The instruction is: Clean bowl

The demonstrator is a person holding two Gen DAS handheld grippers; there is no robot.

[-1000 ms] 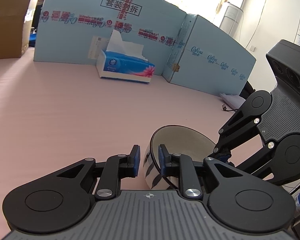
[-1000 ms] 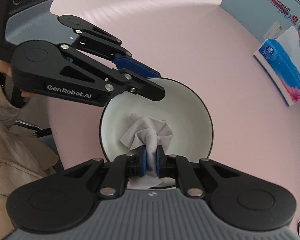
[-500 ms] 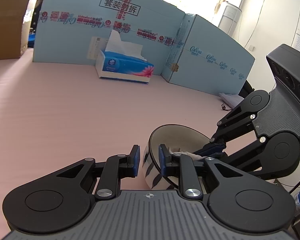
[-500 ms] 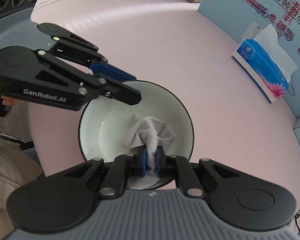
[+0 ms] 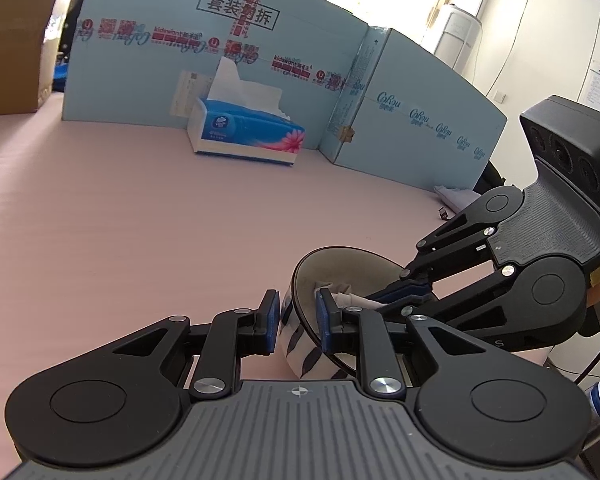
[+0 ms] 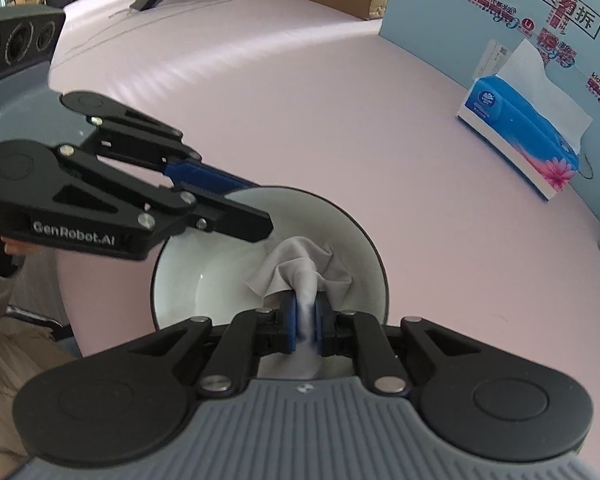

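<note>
1. Far left of the right wrist view, the left gripper has "GenRobot.AI" printed on its black linkage. It's clamped on the wall of the bowl, one blue pad outside and one inside the rim, so the bowl sits a bit tipped on the pink surface.
2. The bowl looks like glazed ceramic: stiff, smooth, probably slippery and chippable. I'd say the rim pinch is the right hold, since nothing else on it offers a grip.
3. In the middle, the right gripper is pinched tight on a bunched white cloth inside the bowl. It's soft and light, so hold it at the gathered neck.
4. Over to the right, a blue tissue box sits well apart, logo too small to read. The blue panel behind shows "套装勿拆" and "kidswant".
</note>
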